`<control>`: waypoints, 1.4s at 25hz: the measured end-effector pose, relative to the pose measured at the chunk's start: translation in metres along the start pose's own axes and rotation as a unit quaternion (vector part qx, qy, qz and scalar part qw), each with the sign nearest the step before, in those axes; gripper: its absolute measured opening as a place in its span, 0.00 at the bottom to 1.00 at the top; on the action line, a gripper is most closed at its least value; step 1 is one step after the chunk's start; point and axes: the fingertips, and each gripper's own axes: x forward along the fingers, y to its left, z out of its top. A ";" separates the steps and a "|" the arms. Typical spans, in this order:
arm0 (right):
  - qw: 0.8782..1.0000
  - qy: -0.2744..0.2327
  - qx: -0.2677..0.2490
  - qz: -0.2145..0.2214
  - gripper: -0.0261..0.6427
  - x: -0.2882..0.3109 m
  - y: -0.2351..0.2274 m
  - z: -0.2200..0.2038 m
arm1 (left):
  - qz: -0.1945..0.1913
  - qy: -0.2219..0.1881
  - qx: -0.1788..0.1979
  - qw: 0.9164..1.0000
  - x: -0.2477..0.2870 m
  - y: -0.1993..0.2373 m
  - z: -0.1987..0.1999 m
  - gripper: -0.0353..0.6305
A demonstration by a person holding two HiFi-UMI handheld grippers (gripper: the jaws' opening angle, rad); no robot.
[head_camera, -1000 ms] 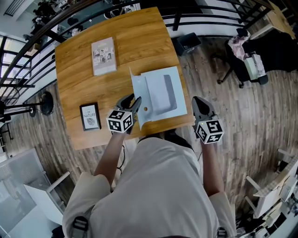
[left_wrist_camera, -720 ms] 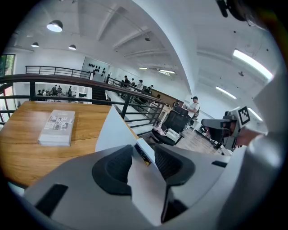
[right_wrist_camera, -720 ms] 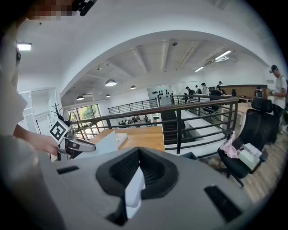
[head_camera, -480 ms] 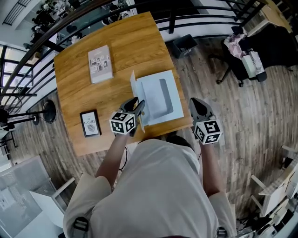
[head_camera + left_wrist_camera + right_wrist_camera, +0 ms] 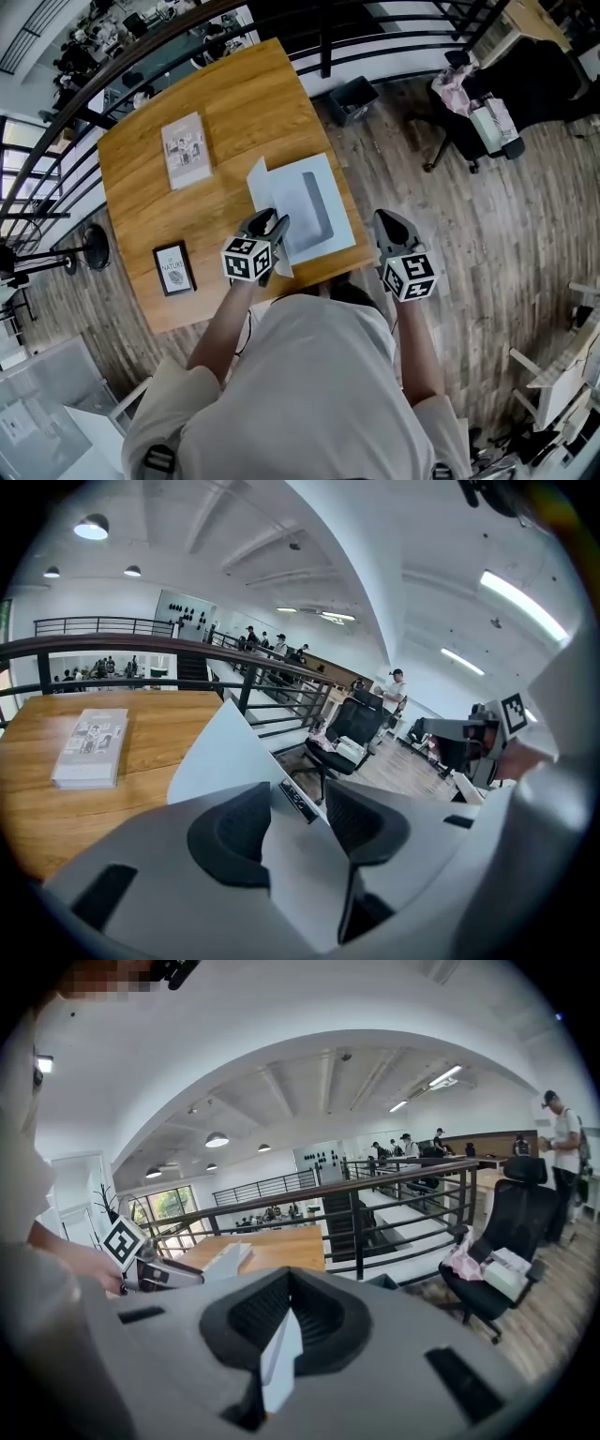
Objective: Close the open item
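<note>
White box flap [image 5: 258, 183] pinched in left tool [image 5: 272, 223], right tool [image 5: 389, 221] pressed together, empty.

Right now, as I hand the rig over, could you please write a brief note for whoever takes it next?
Left gripper: jaws closed on the lid of the white box; the lid stands up along the box's left side.
Right gripper: jaws together, empty, beyond the table's right edge.
Done: lid gripped. Left to do: fold it over the box and press it shut.
</note>
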 end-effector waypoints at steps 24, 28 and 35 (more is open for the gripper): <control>0.998 0.007 0.050 -0.034 0.04 -0.025 -0.040 -0.033 | -0.040 0.077 0.073 0.994 0.079 -0.044 -0.013 0.35; 0.998 0.012 0.055 -0.038 0.04 -0.027 -0.043 -0.038 | -0.043 0.087 0.078 0.992 0.090 -0.046 -0.017 0.35; 0.997 0.018 0.064 -0.045 0.04 -0.029 -0.047 -0.049 | -0.045 0.103 0.098 0.989 0.104 -0.052 -0.026 0.35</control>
